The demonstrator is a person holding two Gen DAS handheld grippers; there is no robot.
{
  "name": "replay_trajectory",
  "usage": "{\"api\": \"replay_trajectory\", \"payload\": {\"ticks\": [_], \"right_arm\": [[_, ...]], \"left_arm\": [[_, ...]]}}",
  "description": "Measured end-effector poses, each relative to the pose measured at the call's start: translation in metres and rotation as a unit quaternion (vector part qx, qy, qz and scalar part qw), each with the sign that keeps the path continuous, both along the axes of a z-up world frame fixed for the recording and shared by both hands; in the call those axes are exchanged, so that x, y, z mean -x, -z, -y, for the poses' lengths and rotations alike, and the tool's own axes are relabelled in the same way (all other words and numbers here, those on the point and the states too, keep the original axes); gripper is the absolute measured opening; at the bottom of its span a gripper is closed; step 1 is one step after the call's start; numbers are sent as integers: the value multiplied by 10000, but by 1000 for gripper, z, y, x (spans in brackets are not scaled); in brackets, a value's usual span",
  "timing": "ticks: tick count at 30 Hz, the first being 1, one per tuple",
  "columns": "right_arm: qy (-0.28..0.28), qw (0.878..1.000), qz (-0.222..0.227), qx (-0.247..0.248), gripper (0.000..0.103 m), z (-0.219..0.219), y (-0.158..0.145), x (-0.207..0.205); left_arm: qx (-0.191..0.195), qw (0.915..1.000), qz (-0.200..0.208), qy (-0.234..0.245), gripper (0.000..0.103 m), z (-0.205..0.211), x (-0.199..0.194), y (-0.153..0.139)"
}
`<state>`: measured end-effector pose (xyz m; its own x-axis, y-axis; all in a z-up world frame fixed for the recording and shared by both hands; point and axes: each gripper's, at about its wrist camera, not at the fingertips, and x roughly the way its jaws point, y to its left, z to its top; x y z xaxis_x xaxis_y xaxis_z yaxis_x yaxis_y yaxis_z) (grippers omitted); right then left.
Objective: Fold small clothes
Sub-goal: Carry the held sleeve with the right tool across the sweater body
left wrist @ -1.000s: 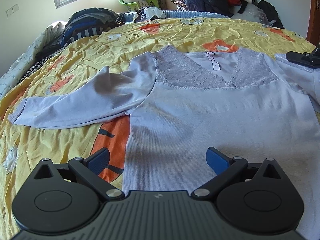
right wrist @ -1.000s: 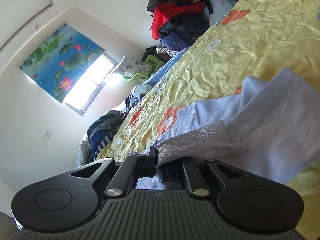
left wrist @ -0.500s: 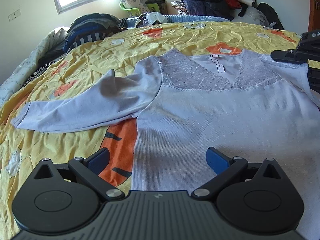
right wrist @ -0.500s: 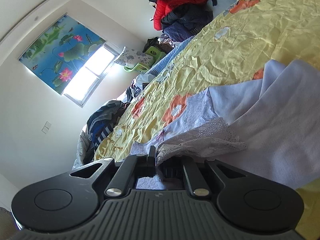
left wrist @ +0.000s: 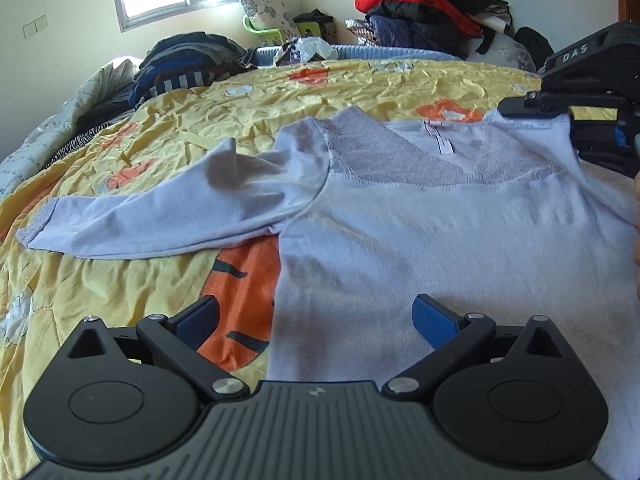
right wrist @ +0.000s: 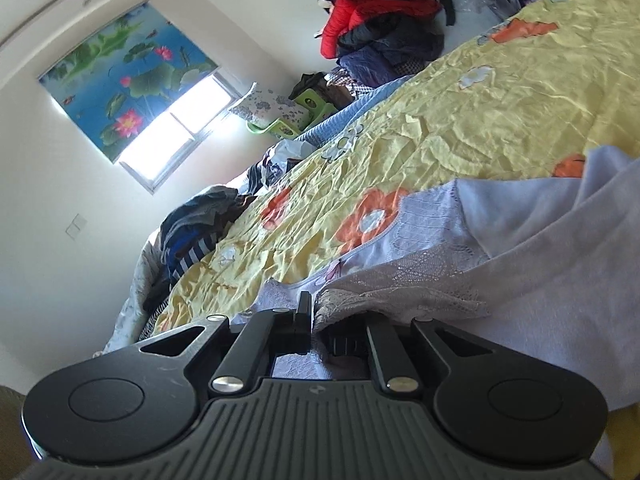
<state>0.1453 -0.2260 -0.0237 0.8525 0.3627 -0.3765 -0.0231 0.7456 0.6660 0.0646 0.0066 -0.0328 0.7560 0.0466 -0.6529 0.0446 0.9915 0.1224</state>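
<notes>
Diff vs a second ago: right gripper (left wrist: 560,114) has come further into the left wrist view, from a sliver at the right edge to a large black body, and the top's (left wrist: 440,216) right shoulder has folded inward with it. Right sleeve no longer lies flat out to the side; in the right wrist view it's draped up over the body of the top. Right view has also rolled, bed more tilted. Left gripper (left wrist: 316,320) is barely changed and the same hem area sits under it.

Jaws:
- Right gripper (right wrist: 320,316): clamped on the lace shoulder edge of the top (right wrist: 540,280); fabric bunches out between the closed fingers and hangs to the right.
- Left gripper: jaws wide apart, nothing between the blue pads (left wrist: 432,314). Top's lower left side edge runs down between the two fingers; can't tell whether the pads touch the cloth.

Top lies front up on the yellow flowered bedspread (left wrist: 120,280), neckline away from the left camera, left sleeve (left wrist: 160,216) spread out flat to the left. Clothes pile (left wrist: 424,12) at the far end of the bed.
</notes>
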Motion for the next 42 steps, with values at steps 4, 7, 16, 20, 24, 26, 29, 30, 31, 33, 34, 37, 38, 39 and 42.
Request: {"api": "replay_trajectory", "payload": {"ticks": [4,7,16,20,24,26,29,30,31,33,34,37,38,39,42], "right_arm": [[-84,9998,16,184,13,-11,-1,-5],[-118,9997,-6,235,12,-14,0,-9],[-160,9989,112,432,12,-27,-8,-17],[-287,9981,153,515,12,-40,-12,-20],[-403,9979,133,496,12,-51,-11,-24],[-456,9976,113,503,12,-58,-10,-26],[-525,9972,49,525,12,-66,-7,-31],[-540,9971,27,526,12,-69,-6,-32],[-558,9970,2,531,12,-72,-5,-33],[-597,9968,-49,530,12,-78,-3,-36],[-617,9967,-61,531,12,-81,-2,-37],[-696,9960,-80,559,12,-91,0,-39],[-743,9956,-85,564,12,-94,0,-39],[-790,9952,-86,577,12,-97,0,-40],[-951,9929,-88,708,12,-109,1,-41]], "left_arm": [[-24,9999,-53,-107,103,-7,-5,-1],[82,9997,-143,-198,103,-15,-8,0],[189,9989,-251,-352,103,-28,-11,0],[198,9987,-281,-373,103,-31,-11,-1],[208,9987,-258,-383,103,-35,-9,-4],[202,9987,-242,-406,103,-37,-8,-5],[224,9984,-242,-449,103,-41,-8,-7],[234,9984,-245,-462,103,-42,-8,-8],[246,9983,-248,-476,103,-44,-8,-8],[265,9981,-247,-499,103,-47,-7,-10],[274,9980,-249,-508,103,-48,-7,-10],[299,9979,-240,-516,103,-51,-6,-12],[302,9979,-238,-519,103,-52,-6,-12],[303,9979,-241,-522,103,-52,-6,-12],[309,9978,-253,-538,103,-54,-6,-12]]}}
